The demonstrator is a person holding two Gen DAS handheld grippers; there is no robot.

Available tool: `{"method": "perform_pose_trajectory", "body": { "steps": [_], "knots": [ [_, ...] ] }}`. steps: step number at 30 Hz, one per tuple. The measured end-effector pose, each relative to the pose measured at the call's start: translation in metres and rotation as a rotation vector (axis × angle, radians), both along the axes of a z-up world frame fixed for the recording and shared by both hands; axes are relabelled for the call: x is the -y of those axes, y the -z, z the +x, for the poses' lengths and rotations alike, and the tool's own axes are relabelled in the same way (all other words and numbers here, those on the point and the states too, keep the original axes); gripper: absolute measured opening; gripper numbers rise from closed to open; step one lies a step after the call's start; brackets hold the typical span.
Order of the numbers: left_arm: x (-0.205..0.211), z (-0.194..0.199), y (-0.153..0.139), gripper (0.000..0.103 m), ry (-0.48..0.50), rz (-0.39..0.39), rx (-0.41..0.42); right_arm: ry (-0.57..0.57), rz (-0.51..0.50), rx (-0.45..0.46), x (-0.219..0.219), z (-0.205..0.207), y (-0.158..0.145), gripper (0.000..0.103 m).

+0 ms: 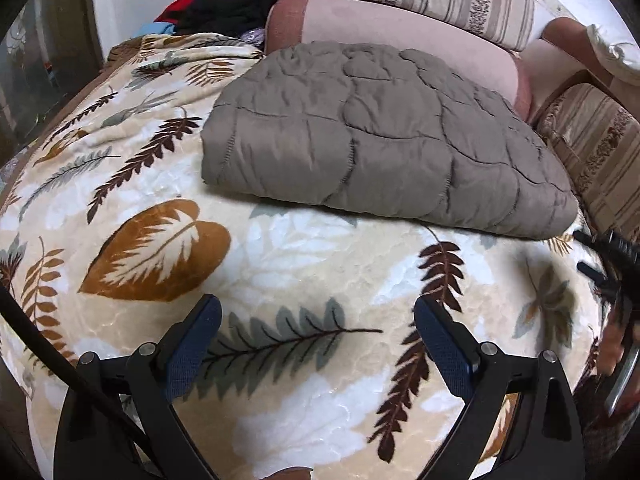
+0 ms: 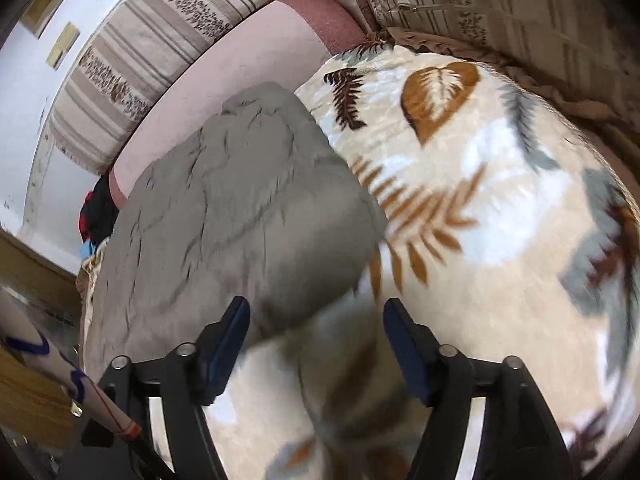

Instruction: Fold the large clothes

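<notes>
Grey quilted garment (image 1: 384,136) lies folded on the leaf-print blanket (image 1: 304,256), ahead of the released left gripper (image 1: 318,312); right gripper (image 2: 316,316), blurred, seemingly gapes empty at its corner.

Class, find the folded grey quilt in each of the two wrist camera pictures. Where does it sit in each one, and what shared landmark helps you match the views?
Left wrist view: the grey quilt lies in the upper centre, on the leaf-print blanket, beyond the open fingers.
Right wrist view: the grey quilt fills the centre left, its near corner just above the left finger.
Shared landmark: the pink cushion right behind the quilt.
</notes>
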State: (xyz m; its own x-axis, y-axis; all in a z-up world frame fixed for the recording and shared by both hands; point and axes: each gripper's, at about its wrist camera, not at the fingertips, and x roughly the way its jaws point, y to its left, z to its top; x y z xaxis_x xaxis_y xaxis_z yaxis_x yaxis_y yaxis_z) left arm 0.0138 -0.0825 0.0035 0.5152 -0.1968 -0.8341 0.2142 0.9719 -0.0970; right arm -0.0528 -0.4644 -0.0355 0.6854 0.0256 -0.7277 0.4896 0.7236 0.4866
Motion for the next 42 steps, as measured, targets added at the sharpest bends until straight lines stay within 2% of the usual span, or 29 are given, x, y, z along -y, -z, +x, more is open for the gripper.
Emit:
{"method": "perform_pose_trajectory", "body": {
  "steps": [8,13,16,25,35,42],
  "knots": [
    [0.001,-0.017,-0.015,0.096,0.006,0.001,0.06,-0.171,-0.181,-0.089,-0.094,-0.02,0.004,0.08],
    [-0.003,-0.035,-0.033,0.096,-0.063,0.106,0.2,-0.247,-0.298,-0.081,-0.137,-0.024,-0.009,0.082],
    [-0.005,-0.042,-0.041,0.096,-0.069,0.111,0.244,-0.257,-0.35,-0.066,-0.151,-0.03,-0.018,0.085],
    [0.002,-0.042,-0.024,0.096,-0.005,0.041,0.136,-0.295,-0.456,-0.082,-0.18,-0.031,-0.019,0.088],
    [0.007,-0.035,-0.01,0.096,-0.004,0.082,0.084,-0.319,-0.527,-0.12,-0.192,-0.023,-0.012,0.088],
    [0.007,-0.034,-0.004,0.096,-0.005,0.079,0.074,-0.338,-0.561,-0.119,-0.201,-0.02,-0.011,0.089]
  ]
}}
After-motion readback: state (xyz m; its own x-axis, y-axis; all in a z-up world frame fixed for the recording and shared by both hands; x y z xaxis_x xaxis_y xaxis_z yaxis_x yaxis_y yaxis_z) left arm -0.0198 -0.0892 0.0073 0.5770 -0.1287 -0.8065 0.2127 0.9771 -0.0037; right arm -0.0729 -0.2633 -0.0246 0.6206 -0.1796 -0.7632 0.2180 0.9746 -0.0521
